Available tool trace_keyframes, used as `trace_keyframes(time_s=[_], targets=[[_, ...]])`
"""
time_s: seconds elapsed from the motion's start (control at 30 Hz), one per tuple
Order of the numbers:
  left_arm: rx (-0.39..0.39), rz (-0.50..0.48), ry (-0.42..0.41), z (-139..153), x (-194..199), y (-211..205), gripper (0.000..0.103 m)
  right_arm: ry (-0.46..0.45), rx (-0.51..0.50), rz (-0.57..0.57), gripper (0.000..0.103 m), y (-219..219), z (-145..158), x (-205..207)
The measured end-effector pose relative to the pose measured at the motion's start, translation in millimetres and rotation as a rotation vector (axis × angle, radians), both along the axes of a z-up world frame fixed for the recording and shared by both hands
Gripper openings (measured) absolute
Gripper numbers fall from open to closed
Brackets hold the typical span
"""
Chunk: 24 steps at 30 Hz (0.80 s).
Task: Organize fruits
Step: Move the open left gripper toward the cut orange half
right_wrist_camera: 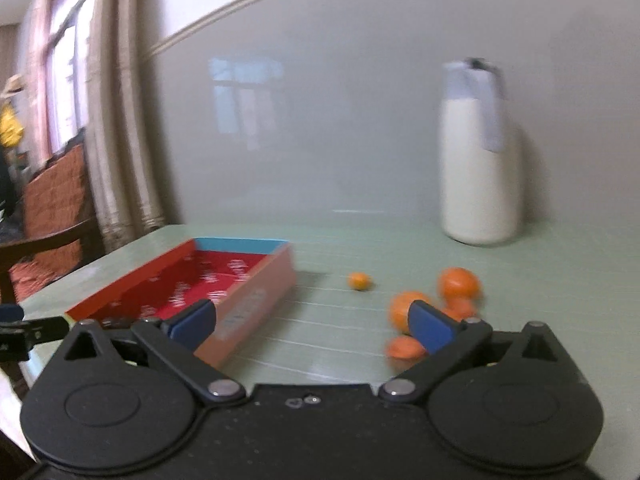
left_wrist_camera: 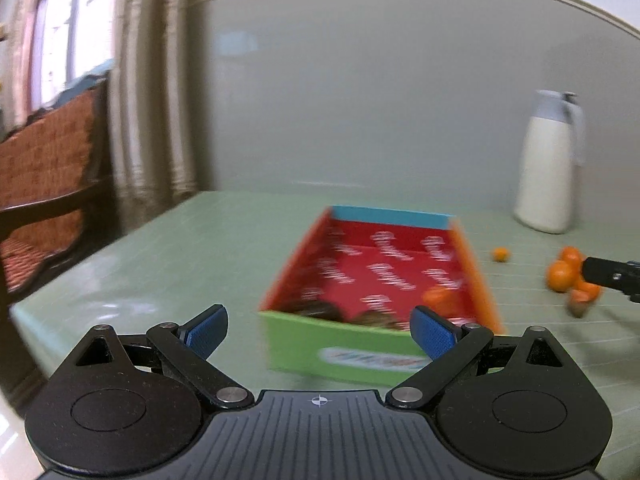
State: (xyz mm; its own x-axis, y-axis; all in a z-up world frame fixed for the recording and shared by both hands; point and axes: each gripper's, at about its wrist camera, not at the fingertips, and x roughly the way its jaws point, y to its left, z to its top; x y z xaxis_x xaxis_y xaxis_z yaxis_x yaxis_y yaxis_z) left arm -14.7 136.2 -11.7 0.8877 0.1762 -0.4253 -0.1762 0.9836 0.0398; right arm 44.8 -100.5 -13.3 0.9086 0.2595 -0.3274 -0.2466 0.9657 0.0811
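A shallow cardboard box (left_wrist_camera: pixel 376 272) with a red printed inside, green front wall and blue far wall lies on the pale green table (left_wrist_camera: pixel 192 256). One orange (left_wrist_camera: pixel 438 298) and some dark fruit (left_wrist_camera: pixel 320 311) rest in its near end. My left gripper (left_wrist_camera: pixel 320 330) stands open just short of the box, with nothing between its fingers. To the right of the box (right_wrist_camera: pixel 224 280) lies a cluster of oranges (right_wrist_camera: pixel 458 284) and one small orange (right_wrist_camera: pixel 359 281) apart from it. My right gripper (right_wrist_camera: pixel 312 324) is open and empty, its right fingertip (right_wrist_camera: pixel 428 326) in front of the cluster.
A white jug (right_wrist_camera: pixel 478 168) with a grey lid stands by the grey wall at the back right. A wooden chair (left_wrist_camera: pixel 44 184) with patterned upholstery sits beyond the table's left edge, beside curtains (left_wrist_camera: pixel 152 92) and a window. The right gripper's tip (left_wrist_camera: pixel 608 274) reaches in beside the oranges.
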Motion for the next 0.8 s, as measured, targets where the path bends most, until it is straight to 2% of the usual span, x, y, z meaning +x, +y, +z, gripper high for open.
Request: trace_keyframes(time_s=[0.4, 0.8], targets=[[0.028, -0.214, 0.013, 10, 21, -88, 0.097, 0.027, 0.055, -0.290, 0.103, -72, -1, -12], [0.089, -0.354, 0.073, -2, 51, -156, 0.097, -0.006, 0.084, -0.392, 0.103, -110, 3, -34]])
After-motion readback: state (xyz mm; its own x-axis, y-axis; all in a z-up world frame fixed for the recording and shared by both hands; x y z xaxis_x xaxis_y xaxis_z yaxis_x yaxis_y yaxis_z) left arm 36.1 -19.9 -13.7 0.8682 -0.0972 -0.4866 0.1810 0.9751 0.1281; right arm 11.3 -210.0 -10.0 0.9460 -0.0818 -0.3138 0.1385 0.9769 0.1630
